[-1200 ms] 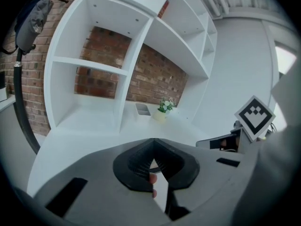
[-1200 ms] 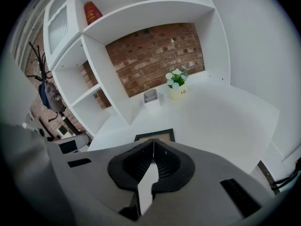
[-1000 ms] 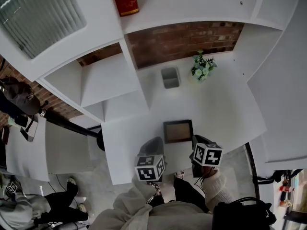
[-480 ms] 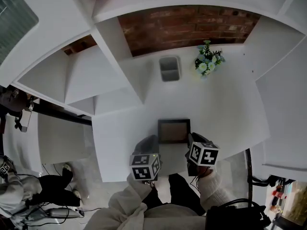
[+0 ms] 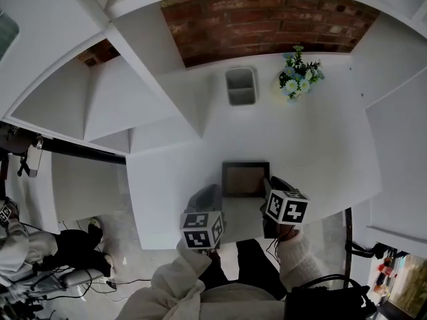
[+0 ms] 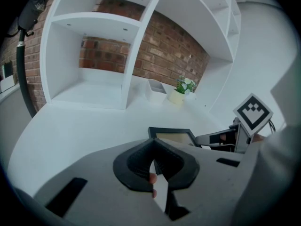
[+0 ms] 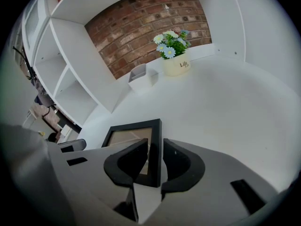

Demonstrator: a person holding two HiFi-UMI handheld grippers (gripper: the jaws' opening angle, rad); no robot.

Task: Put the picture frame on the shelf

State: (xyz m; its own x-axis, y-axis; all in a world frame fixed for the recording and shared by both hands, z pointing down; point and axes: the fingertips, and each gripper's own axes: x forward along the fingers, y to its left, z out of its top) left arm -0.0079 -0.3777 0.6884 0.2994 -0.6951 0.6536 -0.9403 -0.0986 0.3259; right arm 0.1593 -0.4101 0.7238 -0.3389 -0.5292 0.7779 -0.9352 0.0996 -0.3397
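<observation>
Shelf (image 5: 153, 52) slid up head view (red box gone).

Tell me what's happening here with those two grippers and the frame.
A person holds a gripper in each hand over a white counter. The picture frame lies flat on it near the front edge. The right gripper has its jaws on either side of the frame's right rail, apparently gripping it. The left gripper waits beside the frame, jaws together and empty. The frame is not yet on the shelf.
</observation>
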